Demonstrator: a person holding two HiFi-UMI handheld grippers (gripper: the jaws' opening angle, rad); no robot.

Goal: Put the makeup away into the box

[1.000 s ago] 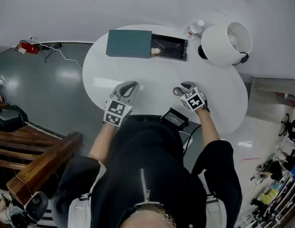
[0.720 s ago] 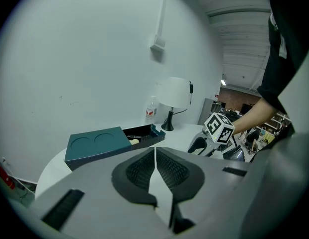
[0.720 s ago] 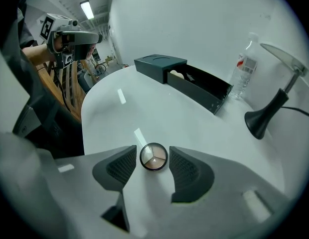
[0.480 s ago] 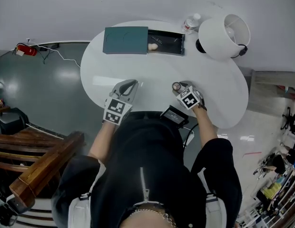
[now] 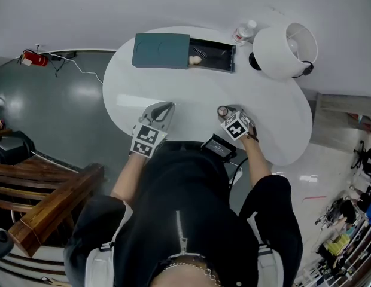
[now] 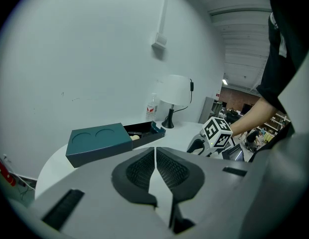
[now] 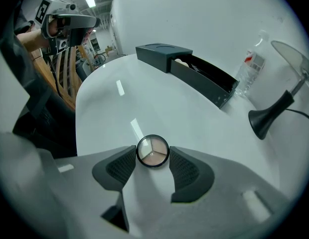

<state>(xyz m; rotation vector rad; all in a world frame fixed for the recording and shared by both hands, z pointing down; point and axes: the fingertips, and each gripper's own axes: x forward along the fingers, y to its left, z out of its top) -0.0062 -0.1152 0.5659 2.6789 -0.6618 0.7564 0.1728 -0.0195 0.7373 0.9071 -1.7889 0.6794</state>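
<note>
A round compact with beige powders lies on the white table. My right gripper points steeply down over it. Its jaws stand wide and have just been closing a little, with the compact between the fingertips and no clear squeeze showing. The head view shows the compact just left of the right gripper. The teal box sits at the table's far side, its black drawer pulled out to the right with a beige sponge inside. My left gripper rests near the front edge, shut and empty.
A white lamp and a water bottle stand at the back right, beside the drawer's end. A black device lies at the table's near edge by the right hand. A wooden chair stands at the lower left.
The right gripper has sunk over the compact and its jaws stand wider than a second ago. The left gripper has stayed put.
</note>
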